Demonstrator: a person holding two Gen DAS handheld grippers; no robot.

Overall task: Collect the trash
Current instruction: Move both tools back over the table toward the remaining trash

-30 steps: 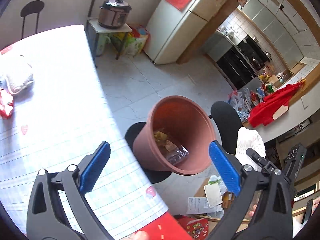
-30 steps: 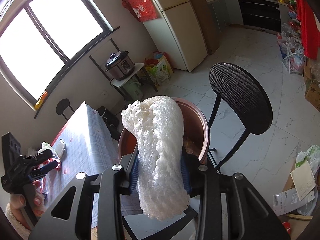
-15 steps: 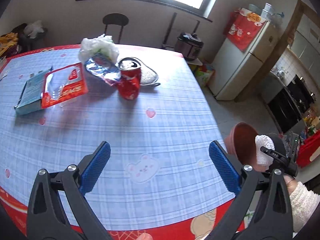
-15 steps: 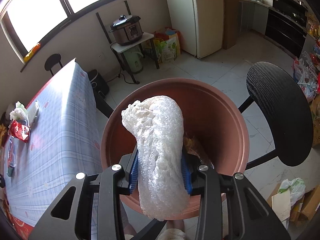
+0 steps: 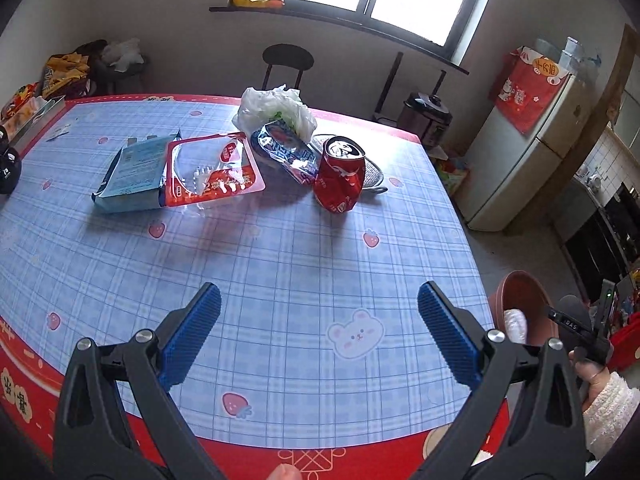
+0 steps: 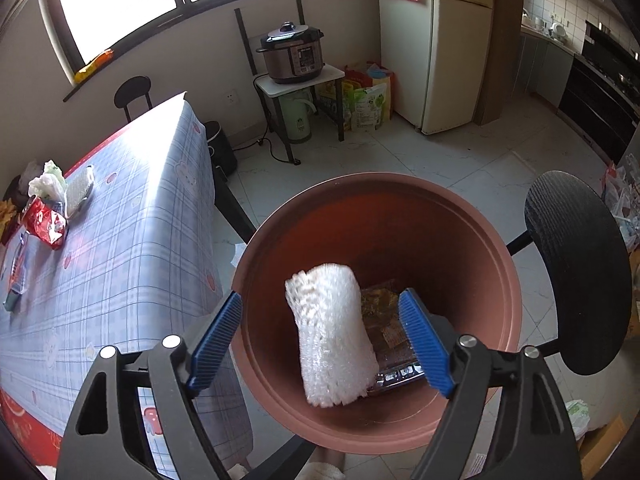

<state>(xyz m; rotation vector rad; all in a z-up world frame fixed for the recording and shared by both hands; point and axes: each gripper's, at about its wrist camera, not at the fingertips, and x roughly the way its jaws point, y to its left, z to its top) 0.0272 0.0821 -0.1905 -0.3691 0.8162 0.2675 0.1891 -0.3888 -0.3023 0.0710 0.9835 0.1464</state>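
Observation:
My right gripper [image 6: 320, 312] hangs over the terracotta bin [image 6: 496, 264], its jaws opening. The white foam wrap [image 6: 332, 332] lies loose inside the bin on older trash, touching neither pad. My left gripper [image 5: 319, 308] is open above the checked tablecloth [image 5: 280, 272] with nothing between its fingers. Farther along the table lie a dented red can [image 5: 340, 176], a silver-blue wrapper [image 5: 284, 150], a white plastic bag [image 5: 276, 108], a red-edged clear tray [image 5: 212, 170] and a light blue box [image 5: 134, 176]. The bin [image 5: 524, 300] shows at the right edge of the left wrist view.
A black round chair [image 6: 576, 296] stands right of the bin. A pressure cooker [image 6: 292, 52] sits on a small stand near the fridge [image 6: 460, 40]. A metal mesh object [image 5: 370, 170] lies behind the can. A hand in a white fleece sleeve [image 5: 608, 404] holds the right gripper.
The right jaws spread and the foam wrap dropped into the bin. The left gripper swung from the bin back over the table, bringing the trash pile into view.

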